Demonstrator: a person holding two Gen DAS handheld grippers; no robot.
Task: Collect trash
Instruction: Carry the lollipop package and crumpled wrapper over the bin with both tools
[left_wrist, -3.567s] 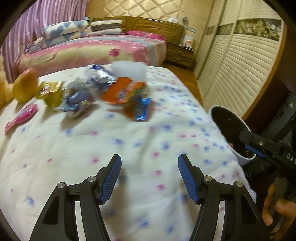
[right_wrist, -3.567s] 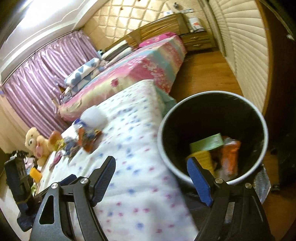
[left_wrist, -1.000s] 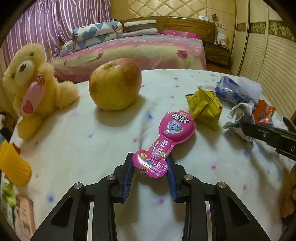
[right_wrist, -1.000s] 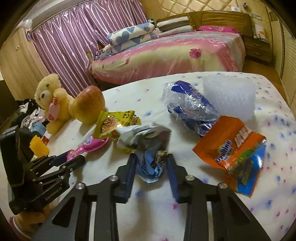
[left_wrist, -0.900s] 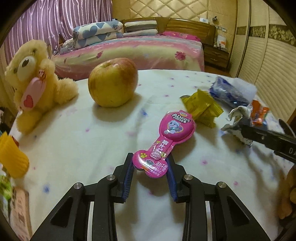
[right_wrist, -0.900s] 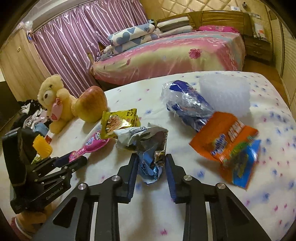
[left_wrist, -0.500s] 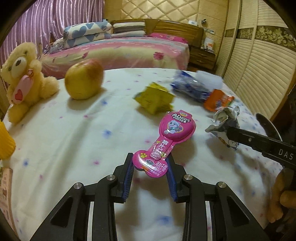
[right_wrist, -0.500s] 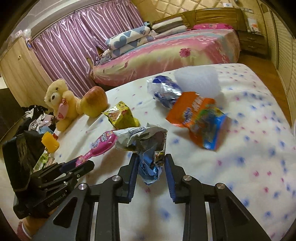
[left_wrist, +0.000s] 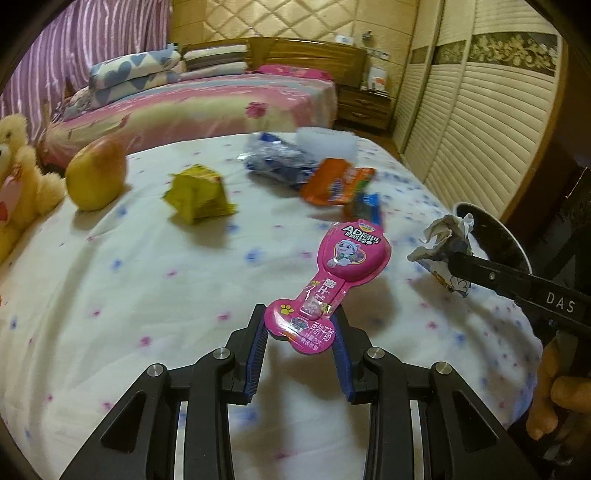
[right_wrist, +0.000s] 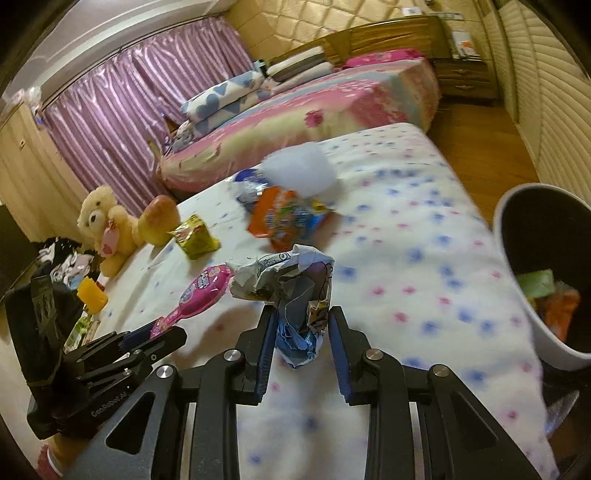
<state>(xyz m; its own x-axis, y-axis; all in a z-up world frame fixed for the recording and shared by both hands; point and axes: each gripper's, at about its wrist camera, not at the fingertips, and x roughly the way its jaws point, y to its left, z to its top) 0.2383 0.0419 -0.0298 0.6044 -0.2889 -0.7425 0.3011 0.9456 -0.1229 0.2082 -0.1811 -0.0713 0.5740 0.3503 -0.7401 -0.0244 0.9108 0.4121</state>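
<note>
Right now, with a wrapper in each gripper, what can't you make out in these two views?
- White-rimmed black trash bin: right wrist view, cut by the frame edge, so most contents are hidden.
- Crumpled blue-and-white wrapper: print unreadable, creased.
- Orange snack bag and blue foil bag: left wrist view, motion-blurred, labels illegible.

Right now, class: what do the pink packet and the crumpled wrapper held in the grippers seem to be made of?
Pink packet: glossy printed plastic film, probably; it shines and holds its flat shape. Crumpled wrapper: thin printed foil-like film, likely; sharp creases, silvery inside.
</note>
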